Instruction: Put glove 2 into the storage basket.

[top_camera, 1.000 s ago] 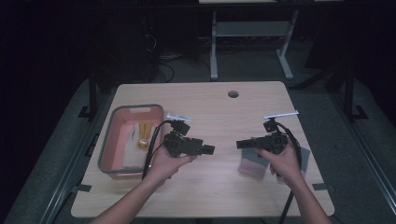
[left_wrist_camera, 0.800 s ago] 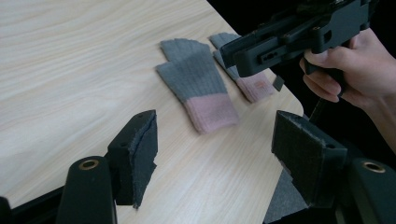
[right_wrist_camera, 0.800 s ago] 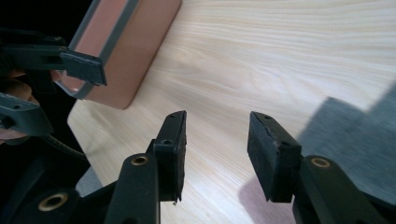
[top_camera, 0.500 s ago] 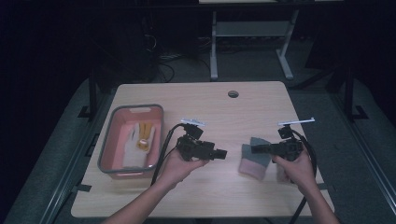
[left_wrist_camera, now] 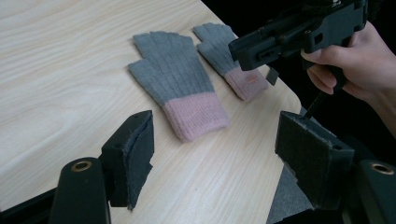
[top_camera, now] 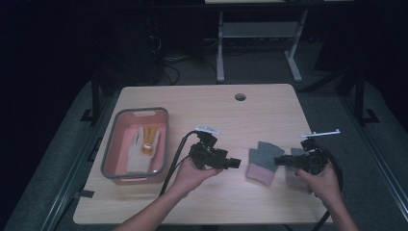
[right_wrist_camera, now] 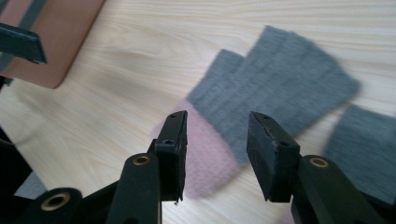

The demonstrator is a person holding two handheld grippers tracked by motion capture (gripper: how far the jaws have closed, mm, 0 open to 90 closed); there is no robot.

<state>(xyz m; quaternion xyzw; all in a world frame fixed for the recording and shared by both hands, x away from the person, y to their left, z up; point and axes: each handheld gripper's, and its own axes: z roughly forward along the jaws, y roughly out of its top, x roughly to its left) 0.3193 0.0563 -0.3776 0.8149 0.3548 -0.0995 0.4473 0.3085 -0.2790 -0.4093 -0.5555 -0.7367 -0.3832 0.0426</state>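
Just ahead of the left claw [top_camera: 235, 163], past its spread tips: near glove [top_camera: 260, 168], flat on the counter [top_camera: 216, 110], pink cuff toward the claw, grey fingers pointing away. Jaws released and just now opening wider, nothing between them. Far glove [left_wrist_camera: 229, 51] beyond and beside the first, close to the counter's edge and partly under the right hand.

Under the right claw [top_camera: 276, 161]: the same near glove, with the cuff right below the tips. Jaws apart, gripping nothing, pads clear of the knit.

Likely step: picking up the near glove, probably for the bin [top_camera: 137, 110] well behind the left claw.

To do it well:
- Choose one claw for the pick and hold the other back, since both are aimed at one glove.
- Go for the cuff, the thicker end.
- Come down steep, one pad on each side of the cuff's edge, low enough to scrape the counter and gather a fold.
- Clench only once knit sits between the pads.
- Lift straight up and watch for the far glove dragging along.
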